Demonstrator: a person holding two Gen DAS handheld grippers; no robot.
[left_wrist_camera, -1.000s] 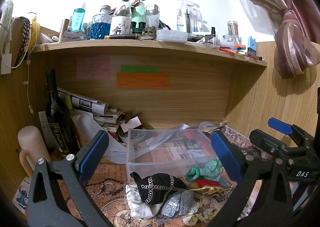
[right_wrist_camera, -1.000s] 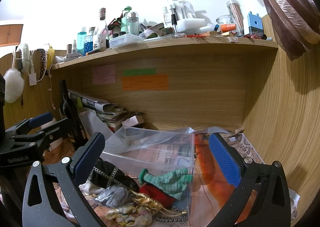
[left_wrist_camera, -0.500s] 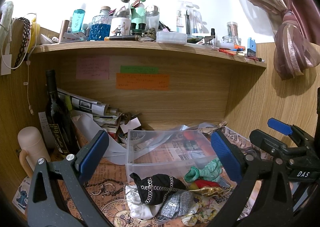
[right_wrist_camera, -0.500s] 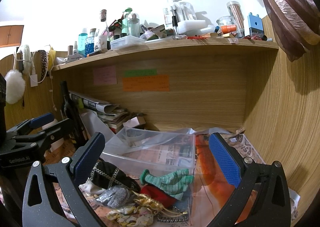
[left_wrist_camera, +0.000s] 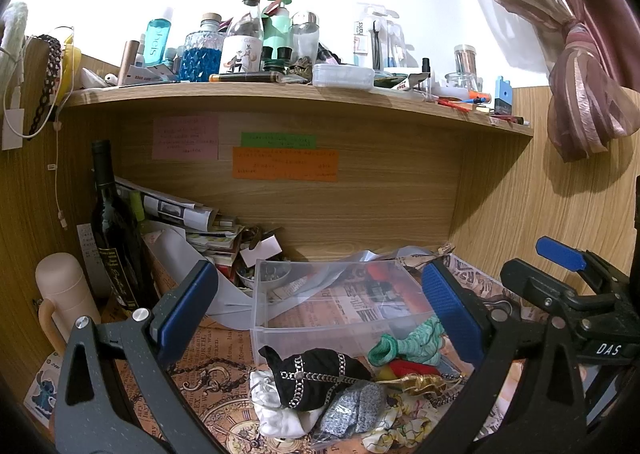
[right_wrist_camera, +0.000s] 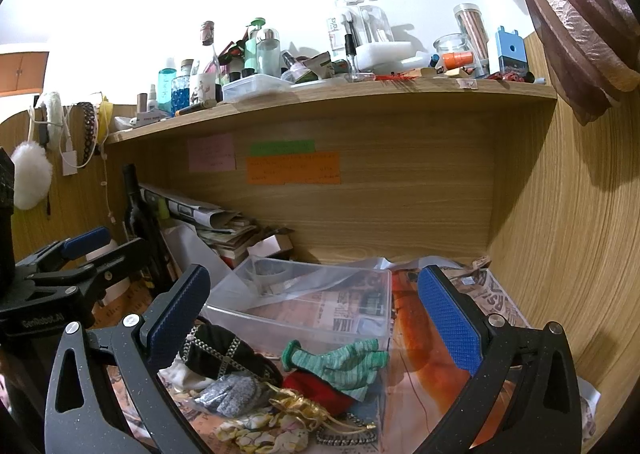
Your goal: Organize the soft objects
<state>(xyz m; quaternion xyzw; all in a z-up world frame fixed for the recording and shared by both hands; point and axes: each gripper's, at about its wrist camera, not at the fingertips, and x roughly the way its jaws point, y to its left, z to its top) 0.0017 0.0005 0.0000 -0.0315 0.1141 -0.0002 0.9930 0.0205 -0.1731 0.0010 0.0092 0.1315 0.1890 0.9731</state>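
Note:
A pile of soft things lies on the desk in front of a clear plastic bin point(left_wrist_camera: 280, 318) point(right_wrist_camera: 360, 326): a green knit glove point(left_wrist_camera: 416, 342) point(right_wrist_camera: 344, 362), a black cloth with silver chain point(left_wrist_camera: 316, 374) point(right_wrist_camera: 220, 350), a grey glitter piece point(left_wrist_camera: 352, 410) point(right_wrist_camera: 228, 394), a white cloth point(left_wrist_camera: 276, 414), a red piece point(right_wrist_camera: 316, 386), a gold scrunchie point(right_wrist_camera: 300, 410) and a floral scrunchie point(right_wrist_camera: 264, 434). My left gripper point(left_wrist_camera: 316, 302) is open and empty above the pile. My right gripper point(right_wrist_camera: 316, 306) is open and empty over the bin's front.
A dark wine bottle point(left_wrist_camera: 116, 230), a beige flask point(left_wrist_camera: 64, 294) and stacked papers point(left_wrist_camera: 184, 218) stand at the back left. A cluttered shelf point(left_wrist_camera: 280, 90) hangs above. Wooden walls enclose the desk on the right point(right_wrist_camera: 560, 254). A pink curtain point(left_wrist_camera: 580, 74) hangs right.
Both grippers have drifted very slightly; the scene sits a touch higher in the left view. Nothing was grasped or moved.

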